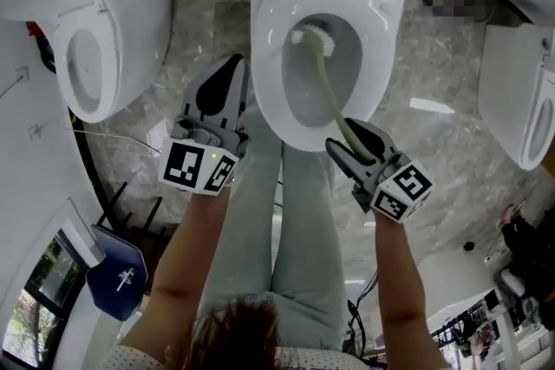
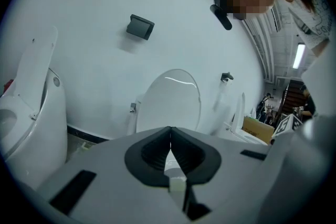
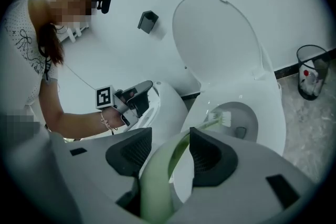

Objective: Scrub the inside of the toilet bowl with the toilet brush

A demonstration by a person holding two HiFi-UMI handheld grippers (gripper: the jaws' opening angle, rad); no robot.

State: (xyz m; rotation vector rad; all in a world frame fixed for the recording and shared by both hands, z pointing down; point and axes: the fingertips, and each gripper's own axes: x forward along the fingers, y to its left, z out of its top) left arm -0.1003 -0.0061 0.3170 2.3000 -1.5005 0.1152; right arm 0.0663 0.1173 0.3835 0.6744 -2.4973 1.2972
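Right gripper point(image 1: 350, 139) clamps toilet brush point(image 1: 310, 37) handle (bristles pointing away, down into toilet bowl point(image 1: 267, 56)).

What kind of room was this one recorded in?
Likely a showroom or mock-up, not a home bathroom: a left toilet, middle toilet and right toilet stand unscreened side by side on a stone-look floor.
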